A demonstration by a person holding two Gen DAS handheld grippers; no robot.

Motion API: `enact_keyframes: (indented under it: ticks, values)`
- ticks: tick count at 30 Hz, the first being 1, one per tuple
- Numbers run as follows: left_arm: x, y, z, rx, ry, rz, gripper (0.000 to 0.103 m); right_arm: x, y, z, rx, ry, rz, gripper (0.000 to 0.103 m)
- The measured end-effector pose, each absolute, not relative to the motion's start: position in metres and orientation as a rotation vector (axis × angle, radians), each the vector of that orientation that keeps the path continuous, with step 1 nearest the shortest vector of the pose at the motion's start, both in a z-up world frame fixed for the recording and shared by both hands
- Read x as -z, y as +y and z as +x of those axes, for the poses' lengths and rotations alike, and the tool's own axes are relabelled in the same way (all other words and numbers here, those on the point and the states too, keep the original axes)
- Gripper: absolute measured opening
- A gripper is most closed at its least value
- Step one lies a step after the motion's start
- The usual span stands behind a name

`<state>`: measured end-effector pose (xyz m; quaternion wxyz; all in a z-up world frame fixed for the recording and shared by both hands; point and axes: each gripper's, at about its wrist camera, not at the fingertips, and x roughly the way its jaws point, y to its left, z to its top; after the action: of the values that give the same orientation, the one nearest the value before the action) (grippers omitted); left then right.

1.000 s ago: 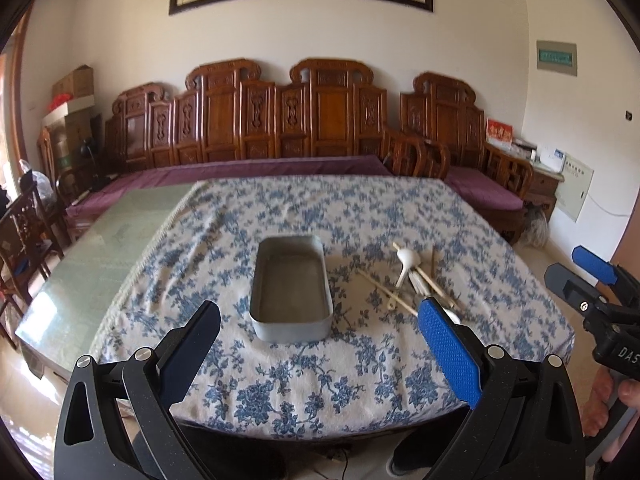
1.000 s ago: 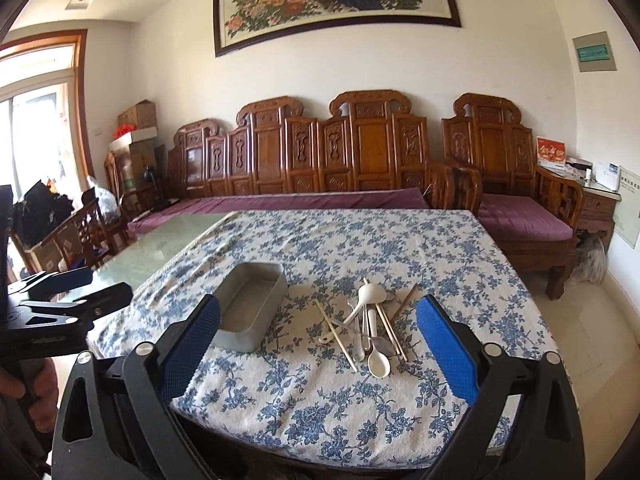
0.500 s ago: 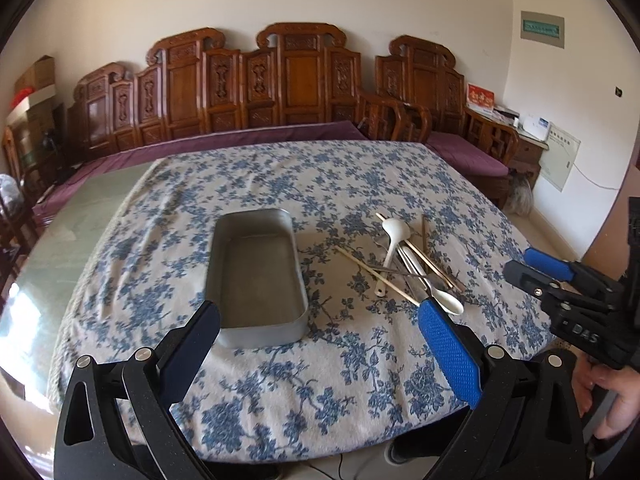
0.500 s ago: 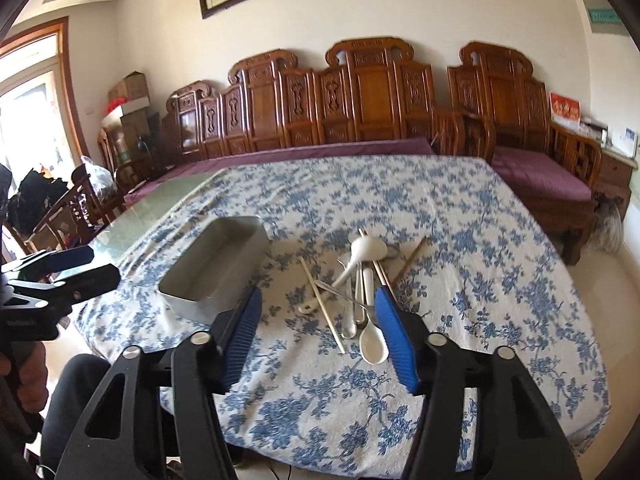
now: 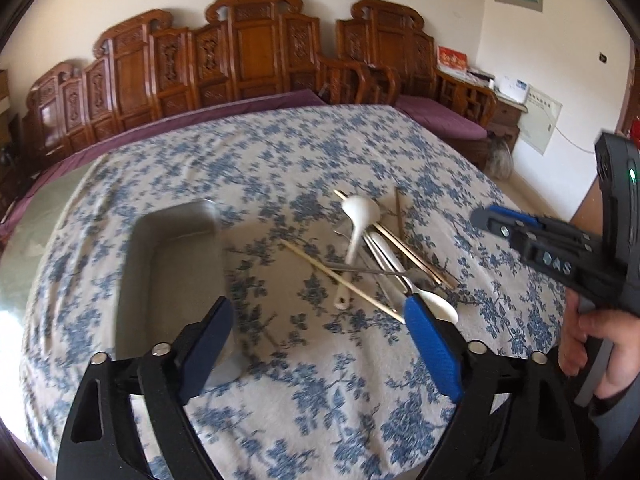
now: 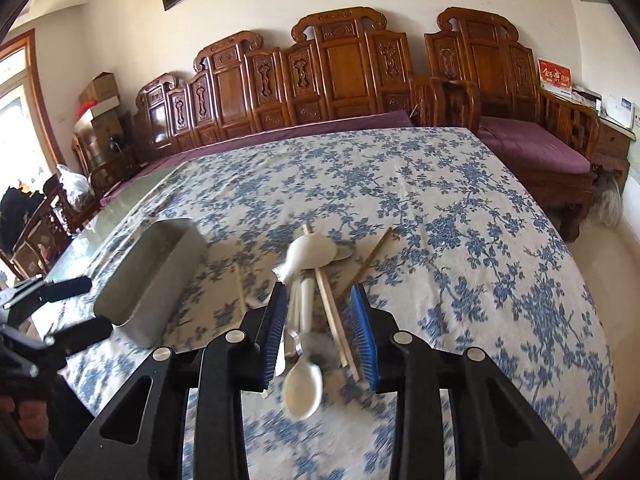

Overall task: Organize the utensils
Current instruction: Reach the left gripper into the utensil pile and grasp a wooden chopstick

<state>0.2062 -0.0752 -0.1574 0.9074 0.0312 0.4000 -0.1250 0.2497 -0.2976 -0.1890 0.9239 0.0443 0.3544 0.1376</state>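
A pile of utensils lies on the blue-flowered tablecloth: white spoons, wooden chopsticks and metal cutlery. A grey metal tray stands empty left of the pile. My left gripper is open, above the cloth between tray and pile. My right gripper is open with a narrowed gap, low over the pile, its pads either side of a white spoon and chopsticks. It also shows in the left wrist view.
Carved wooden benches with purple cushions line the table's far and right sides. Bare green glass tabletop lies left of the cloth. Chairs and boxes stand at far left. The tray also shows in the right wrist view.
Both grippers moved forward and down toward the table. The right gripper's jaws narrowed from wide open and came over the utensil pile.
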Motion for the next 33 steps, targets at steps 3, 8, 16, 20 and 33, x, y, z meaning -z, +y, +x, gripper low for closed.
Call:
enact_keyframes:
  ticks: [3,8,16,20,33]
  values:
    - [0.172,-0.089,0.218,0.272,0.853,0.076,0.075,0.199,-0.305,0.258,-0.265,0.738,0.105,0.036]
    - [0.200,-0.117,0.238,0.289,0.911,0.095,0.064,0.216,-0.311,0.255,-0.261,0.771,0.135,0.036]
    - [0.234,-0.142,0.266,0.262,0.996,0.073,0.053,0.229,-0.312,0.253,-0.273,0.788,0.135,0.036]
    - [0.250,-0.150,0.265,0.230,1.033,0.094,0.044,0.231,-0.317,0.254,-0.262,0.791,0.149,0.036]
    - [0.258,-0.116,0.244,0.203,1.074,0.027,0.005,0.231,-0.303,0.253,-0.296,0.790,0.106,0.036]
